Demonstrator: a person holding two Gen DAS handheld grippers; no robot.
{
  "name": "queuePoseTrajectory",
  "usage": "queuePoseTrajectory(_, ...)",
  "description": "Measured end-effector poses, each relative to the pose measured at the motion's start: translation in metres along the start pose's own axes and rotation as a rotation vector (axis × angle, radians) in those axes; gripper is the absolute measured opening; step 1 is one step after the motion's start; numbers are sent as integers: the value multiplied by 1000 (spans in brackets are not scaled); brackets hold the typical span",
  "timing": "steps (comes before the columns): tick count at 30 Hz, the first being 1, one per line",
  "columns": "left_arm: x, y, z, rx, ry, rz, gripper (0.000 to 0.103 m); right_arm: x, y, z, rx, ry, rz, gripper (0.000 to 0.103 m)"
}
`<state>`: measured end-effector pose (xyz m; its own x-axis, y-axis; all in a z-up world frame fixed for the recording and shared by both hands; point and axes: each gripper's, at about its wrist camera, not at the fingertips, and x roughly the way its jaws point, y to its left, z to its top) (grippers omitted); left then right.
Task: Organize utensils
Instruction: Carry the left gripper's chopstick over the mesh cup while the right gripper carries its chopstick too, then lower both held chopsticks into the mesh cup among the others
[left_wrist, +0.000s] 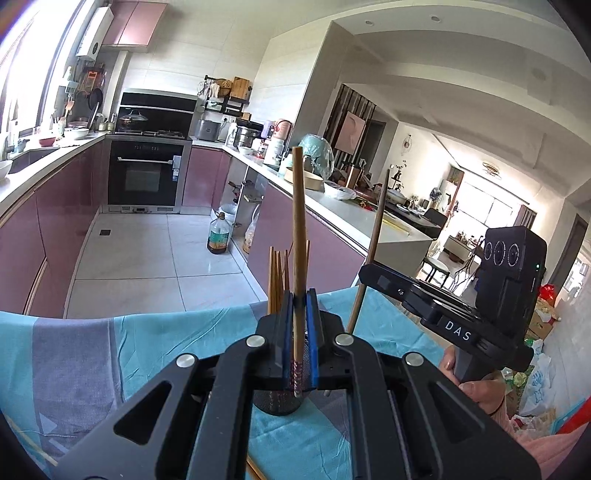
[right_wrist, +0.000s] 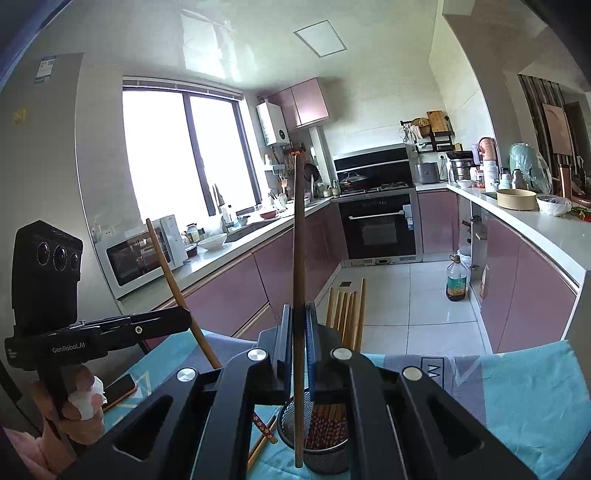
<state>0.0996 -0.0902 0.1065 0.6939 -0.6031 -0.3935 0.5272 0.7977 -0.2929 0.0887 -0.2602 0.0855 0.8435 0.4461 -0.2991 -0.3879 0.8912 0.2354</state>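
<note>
The left gripper (left_wrist: 300, 295) points a little downward across the table (left_wrist: 159, 339), its blue-padded jaws clamped on a wooden chopstick (left_wrist: 298, 236) that stands nearly upright between them, patterned end down, plain end high above the jaws. In the right wrist view the hand (right_wrist: 79, 410) grips this gripper's handle from below at the table's left edge, a white wad tucked under the fingers.

The right gripper (right_wrist: 300, 321) is also tilted slightly down and is closed on a second, darker chopstick (right_wrist: 298, 295), held close to vertical, its lower tip hanging just over the rim of the mesh cup (right_wrist: 325, 458). In the left wrist view this hand (left_wrist: 476, 384) wraps the handle near the table's right edge, with the stick leaning through the jaws.

The cup stands on the blue-grey cloth near the table's far edge, holding a bundle of chopsticks (right_wrist: 347, 317), patterned ends down. Two loose chopsticks (right_wrist: 266, 432) lie on the cloth just left of the cup. A phone (right_wrist: 118, 389) lies by the left edge.
</note>
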Motion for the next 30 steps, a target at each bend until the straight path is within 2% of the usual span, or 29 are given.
queuePoseTrajectory(8,2,-4,3,16,-4,12,8,9,-6,4,1,-22,-25,5)
queuePoseTrajectory(13,10,-6,0,27,34,20,8,15,-2,-3,-15,-19,-44,5)
queuePoseTrajectory(30,34,-6,-6,46,159,41,8,44,-4,-31,-9,83,-65,5)
